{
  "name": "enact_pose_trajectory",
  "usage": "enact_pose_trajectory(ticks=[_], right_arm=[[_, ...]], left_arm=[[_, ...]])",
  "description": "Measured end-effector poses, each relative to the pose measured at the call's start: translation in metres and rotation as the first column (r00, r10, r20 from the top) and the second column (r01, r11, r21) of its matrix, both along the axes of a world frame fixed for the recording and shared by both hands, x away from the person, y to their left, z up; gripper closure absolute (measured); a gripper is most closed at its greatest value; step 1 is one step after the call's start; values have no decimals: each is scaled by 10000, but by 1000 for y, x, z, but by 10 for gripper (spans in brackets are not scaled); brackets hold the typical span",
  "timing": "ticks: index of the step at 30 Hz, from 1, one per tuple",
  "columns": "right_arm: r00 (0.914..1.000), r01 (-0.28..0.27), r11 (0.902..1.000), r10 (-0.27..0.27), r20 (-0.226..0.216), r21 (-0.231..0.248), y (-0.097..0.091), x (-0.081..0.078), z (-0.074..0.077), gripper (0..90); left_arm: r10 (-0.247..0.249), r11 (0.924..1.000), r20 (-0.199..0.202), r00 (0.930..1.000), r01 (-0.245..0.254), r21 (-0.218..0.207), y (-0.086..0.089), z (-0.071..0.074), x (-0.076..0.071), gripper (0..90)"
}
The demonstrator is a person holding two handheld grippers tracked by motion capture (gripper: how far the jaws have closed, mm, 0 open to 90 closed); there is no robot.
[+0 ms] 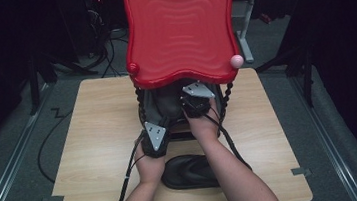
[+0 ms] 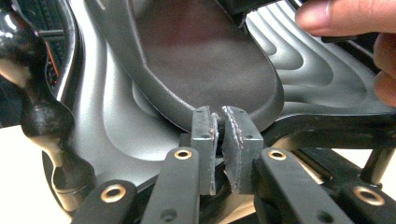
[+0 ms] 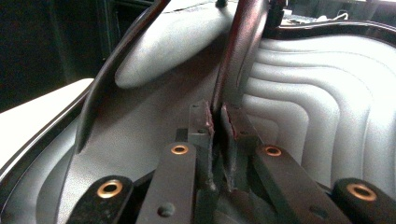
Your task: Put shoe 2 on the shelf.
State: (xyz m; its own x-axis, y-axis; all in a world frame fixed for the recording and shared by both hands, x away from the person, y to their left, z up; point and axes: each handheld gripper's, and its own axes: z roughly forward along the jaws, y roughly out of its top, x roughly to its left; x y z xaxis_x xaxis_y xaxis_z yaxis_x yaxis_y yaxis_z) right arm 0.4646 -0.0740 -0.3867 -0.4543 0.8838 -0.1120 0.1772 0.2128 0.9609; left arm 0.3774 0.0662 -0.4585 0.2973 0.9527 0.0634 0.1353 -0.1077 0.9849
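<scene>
The dark insole [image 1: 163, 104] lies inside the black lower half of a ridged clamshell case [image 1: 152, 99], under the raised red lid [image 1: 179, 30], at the far middle of the desk [image 1: 95, 139]. Both grippers reach into the case from the person's side and pinch this piece. The left gripper [image 1: 156, 135] sits at the near left of the case; in the left gripper view its pads [image 2: 205, 128] are pressed almost together on the rounded edge of the insole [image 2: 205, 60], which rests tilted on the wavy black floor of the case [image 2: 327, 84]. The right gripper [image 1: 195, 101] is further in, just beneath the front rim of the lid. In the right gripper view its jaws are nearly shut on the thin edge of the insole [image 3: 236, 60], which stands up on its side there, with the ridged case wall [image 3: 317, 107] just beside it. A second dark insole [image 1: 190, 172] lies flat on the desk near the front edge, between the person's forearms. A pink ball [image 1: 236, 60] sits at the lid's right corner.
</scene>
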Motion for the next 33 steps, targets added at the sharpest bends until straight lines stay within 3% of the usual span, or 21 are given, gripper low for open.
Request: enact_pose_trajectory(ticks=[4,7,9,13,15,16,17,22,23,26,27,29,31,33], right_arm=[[9999,-40,10000,40,100,64,-1,-3,0,747],[9998,-143,9992,139,109,365,-10,-14,0,699],[9996,-290,9979,287,56,585,-19,-25,-1,661],[9989,-461,9972,461,10,587,-41,-55,-11,597],[9984,-516,9966,530,-202,643,-56,-70,-19,578],[9984,-516,9966,530,-202,643,-56,-70,-19,578],[9974,-549,9962,579,-431,673,-72,-85,-28,569],[9939,-635,9969,674,-871,469,-110,-119,-49,554],[9939,-635,9969,674,-871,469,-110,-119,-49,554],[9888,-784,9960,833,-1239,436,-132,-142,-60,525],[9888,-784,9960,833,-1239,436,-132,-142,-60,525],[9830,-1051,9932,1113,-1459,495,-141,-160,-72,489],[9687,-1408,9878,1513,-1970,661,-142,-169,-81,453],[9560,-1723,9824,1844,-2281,721,-140,-176,-84,448]], left_arm=[[58,10000,-15,10000,-58,-2,1,0,0,817],[99,9999,2,10000,-99,95,2,1,1,811],[118,9999,-6,9999,-118,43,3,1,2,802],[203,9998,-31,9998,-204,-11,2,2,1,787],[-10,10000,-70,10000,9,-98,3,2,-2,741],[-10,10000,-70,10000,9,-98,3,2,-2,718],[-137,9999,131,9998,137,-53,5,3,-8,699],[-284,9995,259,9993,287,-121,13,3,-25,653],[-323,9995,246,9992,324,-47,16,2,-31,646],[-320,9979,-79,9995,324,567,31,-6,-58,622],[-320,9979,-79,9995,324,567,31,-6,-58,613],[-261,9954,-383,9989,295,911,45,-15,-82,597],[-189,9926,-386,9991,234,1195,55,-24,-99,590],[-124,9948,-544,9984,178,1007,65,-24,-105,597]])
